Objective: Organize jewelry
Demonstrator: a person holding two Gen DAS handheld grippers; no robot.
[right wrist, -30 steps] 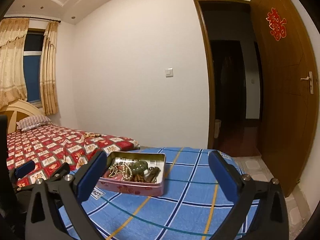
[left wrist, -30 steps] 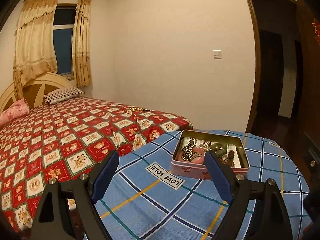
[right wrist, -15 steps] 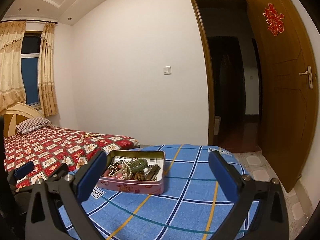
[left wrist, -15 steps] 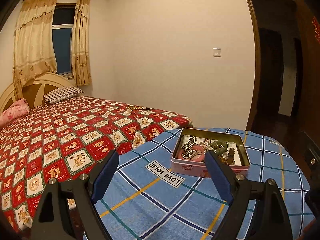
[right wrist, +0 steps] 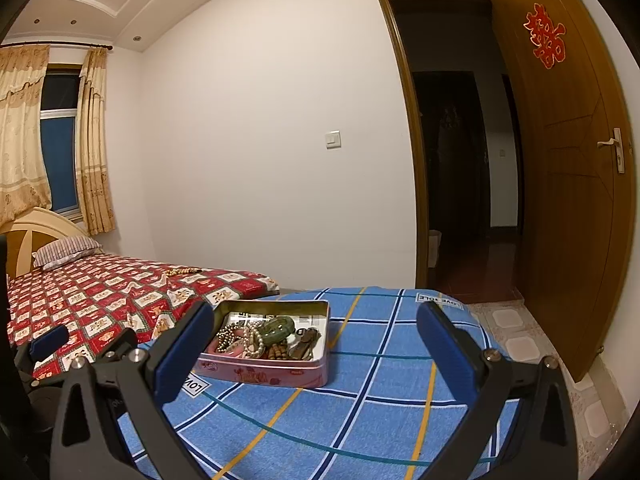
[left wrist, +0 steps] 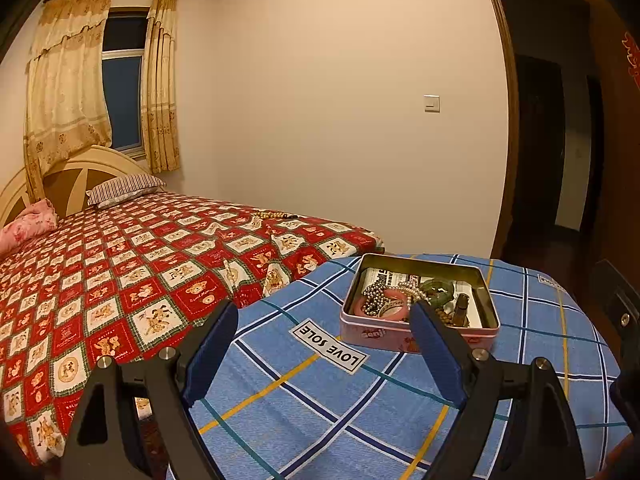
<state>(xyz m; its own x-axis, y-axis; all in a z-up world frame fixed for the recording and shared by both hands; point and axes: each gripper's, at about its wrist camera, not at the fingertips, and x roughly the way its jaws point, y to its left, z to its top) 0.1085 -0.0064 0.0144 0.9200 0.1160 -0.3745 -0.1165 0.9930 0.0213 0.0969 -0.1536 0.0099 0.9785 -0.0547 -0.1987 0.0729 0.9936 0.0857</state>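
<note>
On the table [left wrist: 304, 412], under a blue checked cloth, stood one pink tin [left wrist: 420, 304], lidless, its long axis running about 9 to 3 o'clock in the left wrist view. Contents: a tangle of jewelry [left wrist: 404, 298], namely a dark bead strand, a pearl strand, a pink bangle [right wrist: 236, 347], a green bangle [right wrist: 278, 327], brown wooden beads and a small dark piece too indistinct to name, all heaped over printed paper. One further bead strand [left wrist: 276, 214] lay apart on the bed [left wrist: 120, 280], at 10 o'clock from the tin, well away. Left hand-held gripper [left wrist: 324, 330]: jaws spread wide, holding nothing; tin at its 1 o'clock, the right finger overlapping the tin's near wall in the view, contact not determinable. Right hand-held gripper [right wrist: 316, 334]: jaws likewise spread, empty; tin at its 11 o'clock, seen just inside the left finger. Both hovered short of the tin; the left appeared marginally nearer. Judgement: most pieces were gathered in the tin; whether they awaited sorting out or had been collected there could not be settled.
</note>
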